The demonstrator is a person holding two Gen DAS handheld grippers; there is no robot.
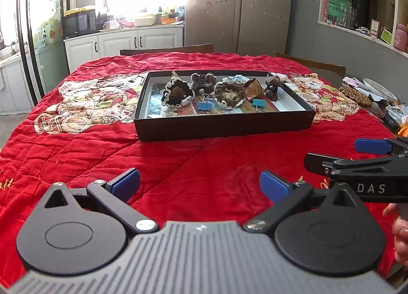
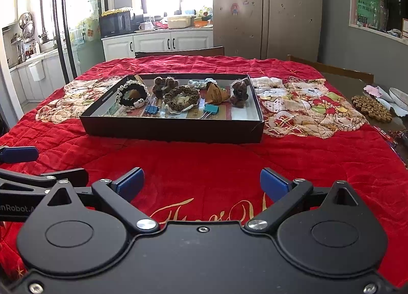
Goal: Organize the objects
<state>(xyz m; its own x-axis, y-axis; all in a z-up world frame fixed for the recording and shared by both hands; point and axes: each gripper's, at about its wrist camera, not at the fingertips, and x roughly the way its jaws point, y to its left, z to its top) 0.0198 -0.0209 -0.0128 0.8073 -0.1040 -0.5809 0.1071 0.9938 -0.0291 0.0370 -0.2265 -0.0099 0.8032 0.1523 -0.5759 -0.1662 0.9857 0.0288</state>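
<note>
Left gripper [image 1: 199, 184] and right gripper [image 2: 202, 184] both hover over the red quilt [image 2: 204, 156] on the bench, short of the black tray [image 2: 173, 129], fingers apart and empty. In the tray: crocheted pieces, a small brown bear [image 2: 240, 92], blue binder clip [image 2: 153, 109], teal binder clip [image 2: 211, 109].
</note>
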